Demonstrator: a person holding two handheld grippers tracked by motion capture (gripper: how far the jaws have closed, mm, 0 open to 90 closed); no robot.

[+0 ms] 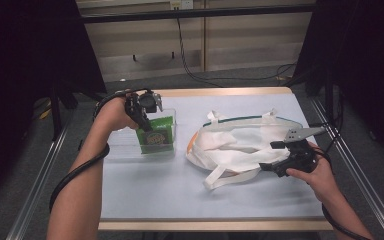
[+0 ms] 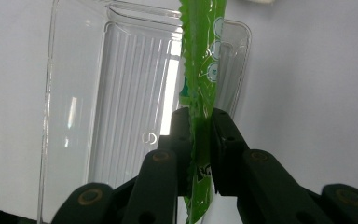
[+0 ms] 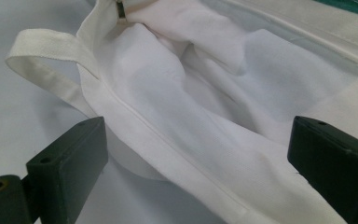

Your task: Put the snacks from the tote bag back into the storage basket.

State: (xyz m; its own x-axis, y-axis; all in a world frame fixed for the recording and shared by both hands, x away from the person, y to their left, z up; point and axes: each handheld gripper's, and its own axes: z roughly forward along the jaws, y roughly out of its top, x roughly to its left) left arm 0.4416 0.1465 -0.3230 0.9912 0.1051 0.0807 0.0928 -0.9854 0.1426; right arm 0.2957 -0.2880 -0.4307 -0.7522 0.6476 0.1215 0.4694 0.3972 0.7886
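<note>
My left gripper [image 1: 145, 125] is shut on the top edge of a green snack packet [image 1: 155, 137], which hangs upright in a clear plastic container [image 1: 122, 147] at the table's left. In the left gripper view the two black jaws pinch the packet's [image 2: 203, 51] crimped edge, my left gripper [image 2: 200, 126] above the ribbed clear container [image 2: 121, 93]. A white cloth tote bag [image 1: 235, 142] with a green-trimmed mouth lies at the right. My right gripper [image 1: 273, 156] stands open at its near right edge. In the right gripper view the bag's hem [image 3: 177, 135] runs between my right gripper's [image 3: 200, 158] wide-apart jaws, and a strap [image 3: 46, 51] loops off to the left.
A pale blue mat [image 1: 155, 195] covers the wooden table [image 1: 215, 225]. The bag's handles [image 1: 225, 176] trail toward the front. Metal rails [image 1: 360, 180] run along both table sides, and cables [image 1: 190, 60] hang at the back.
</note>
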